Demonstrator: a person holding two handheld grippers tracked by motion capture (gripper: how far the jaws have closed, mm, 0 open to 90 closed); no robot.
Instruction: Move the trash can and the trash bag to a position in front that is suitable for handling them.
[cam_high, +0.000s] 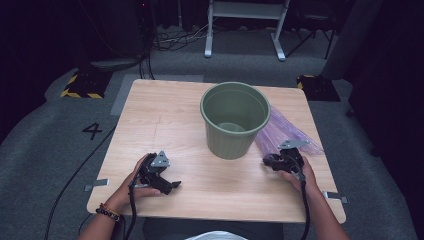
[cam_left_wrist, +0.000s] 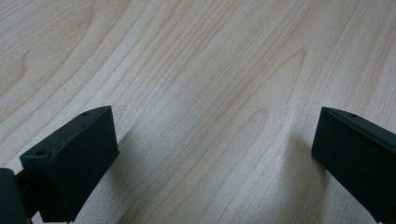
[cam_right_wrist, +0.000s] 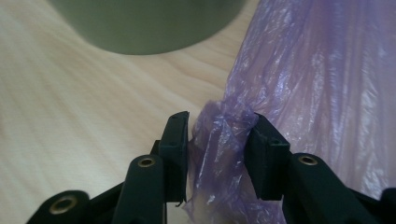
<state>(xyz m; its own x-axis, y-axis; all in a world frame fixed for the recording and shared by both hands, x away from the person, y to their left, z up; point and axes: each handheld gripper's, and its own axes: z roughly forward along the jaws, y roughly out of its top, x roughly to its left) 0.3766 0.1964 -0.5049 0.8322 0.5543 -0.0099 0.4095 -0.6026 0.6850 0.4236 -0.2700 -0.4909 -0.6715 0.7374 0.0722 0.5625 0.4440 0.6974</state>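
Observation:
A crumpled purple plastic bag (cam_high: 283, 131) lies on the wooden table (cam_high: 165, 110) to the right of a green plastic bucket (cam_high: 235, 120). My right gripper (cam_high: 268, 161) sits at the bag's near end. In the right gripper view the bunched end of the bag (cam_right_wrist: 224, 140) stands between the jaws of my right gripper (cam_right_wrist: 217, 135). It touches the right pad, and a thin gap shows at the left pad. The bucket's (cam_right_wrist: 149, 23) base is just ahead. My left gripper (cam_high: 172, 186) rests at the table's front left, its jaws (cam_left_wrist: 215, 144) wide apart over bare wood.
The bucket stands upright at the table's middle, between the two hands. Cables trail from both grippers off the near edge. Beyond the table are grey carpet, a white frame and yellow-black striped blocks (cam_high: 80, 87).

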